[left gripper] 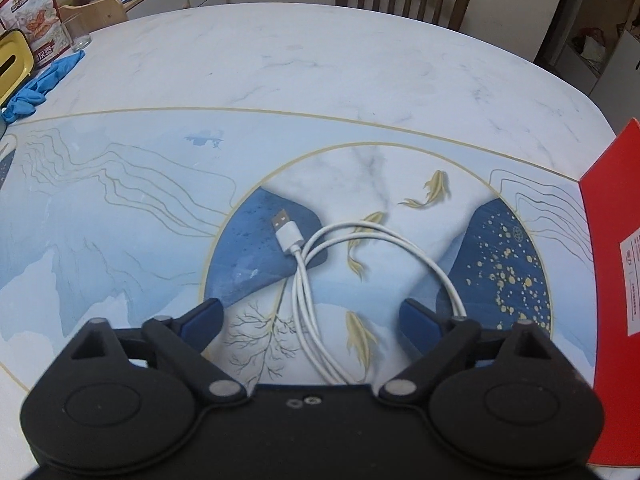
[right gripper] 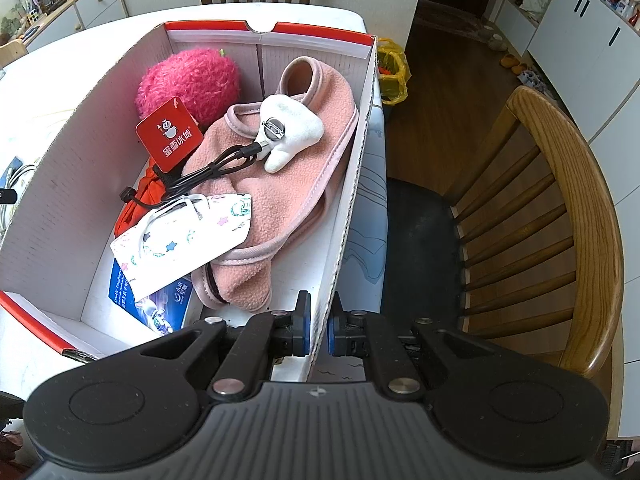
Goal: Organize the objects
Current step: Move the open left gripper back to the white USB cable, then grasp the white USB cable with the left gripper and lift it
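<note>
The left tongs (left gripper: 312, 316) stand spread wide and empty over the white USB cable (left gripper: 320, 276); the coiled cable lies loose on the patterned mat (left gripper: 120, 220), partly between the two blue pads, which do not touch it; no grip is made. The right tongs (right gripper: 318, 330) are pressed together on the near wall of the cardboard box (right gripper: 352, 184), pinching its rim and steadying it. Judged progress: most of the work is done; the box already holds a pink fleece garment (right gripper: 280, 200), a face mask (right gripper: 188, 240), a black cable (right gripper: 216, 168), a white tooth-shaped plush (right gripper: 296, 128) and a pink fuzzy toy (right gripper: 188, 80); the white cable appears to be the last loose item. Clearance: the counter (left gripper: 320, 68) beyond the cable is open; the red outer wall of the box (left gripper: 612, 280) rises close on the right; the box's far side sits near the counter edge, with a wooden chair (right gripper: 560, 208) just past it.
</note>
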Demonstrator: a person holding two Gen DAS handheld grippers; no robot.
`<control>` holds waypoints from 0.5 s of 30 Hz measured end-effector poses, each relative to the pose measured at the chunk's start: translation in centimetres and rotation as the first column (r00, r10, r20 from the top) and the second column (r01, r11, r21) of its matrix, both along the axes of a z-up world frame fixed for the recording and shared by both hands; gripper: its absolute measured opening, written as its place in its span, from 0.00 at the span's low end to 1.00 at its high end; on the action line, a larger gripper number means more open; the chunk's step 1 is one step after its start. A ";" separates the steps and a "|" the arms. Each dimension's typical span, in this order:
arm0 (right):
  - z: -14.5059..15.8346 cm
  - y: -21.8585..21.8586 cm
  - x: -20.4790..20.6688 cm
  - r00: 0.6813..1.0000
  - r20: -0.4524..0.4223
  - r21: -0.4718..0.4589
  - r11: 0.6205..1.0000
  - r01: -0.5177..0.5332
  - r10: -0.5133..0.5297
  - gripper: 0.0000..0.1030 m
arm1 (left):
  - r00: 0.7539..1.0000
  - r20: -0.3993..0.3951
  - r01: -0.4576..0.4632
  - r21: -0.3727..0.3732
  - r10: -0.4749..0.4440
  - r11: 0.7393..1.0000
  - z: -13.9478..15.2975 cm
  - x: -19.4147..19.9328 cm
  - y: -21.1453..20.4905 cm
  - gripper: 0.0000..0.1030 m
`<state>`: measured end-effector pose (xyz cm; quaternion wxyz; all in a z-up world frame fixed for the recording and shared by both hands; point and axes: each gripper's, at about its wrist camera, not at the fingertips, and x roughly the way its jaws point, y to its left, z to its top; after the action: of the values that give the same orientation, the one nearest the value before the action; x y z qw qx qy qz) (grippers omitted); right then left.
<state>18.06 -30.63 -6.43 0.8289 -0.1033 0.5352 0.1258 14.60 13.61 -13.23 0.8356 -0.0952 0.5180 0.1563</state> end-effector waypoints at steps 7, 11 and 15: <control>-0.1 0.1 0.0 1.000 -0.002 -0.002 1.000 0.000 0.000 0.08 | 1.000 -0.002 -0.007 -0.001 0.007 1.000 -0.6 0.3 -0.1 0.78; -0.2 0.1 0.0 1.000 -0.002 -0.003 1.000 -0.001 0.001 0.08 | 1.000 0.007 -0.003 0.003 0.003 1.000 -0.5 0.2 -0.2 0.72; -0.2 0.2 0.0 1.000 -0.002 -0.004 1.000 -0.001 0.001 0.08 | 1.000 0.019 0.009 0.005 -0.009 1.000 -0.1 0.3 -0.4 0.49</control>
<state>18.06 -30.48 -6.59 0.8282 -0.1048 0.5362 0.1252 14.95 13.17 -13.35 0.8414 -0.0925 0.5100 0.1529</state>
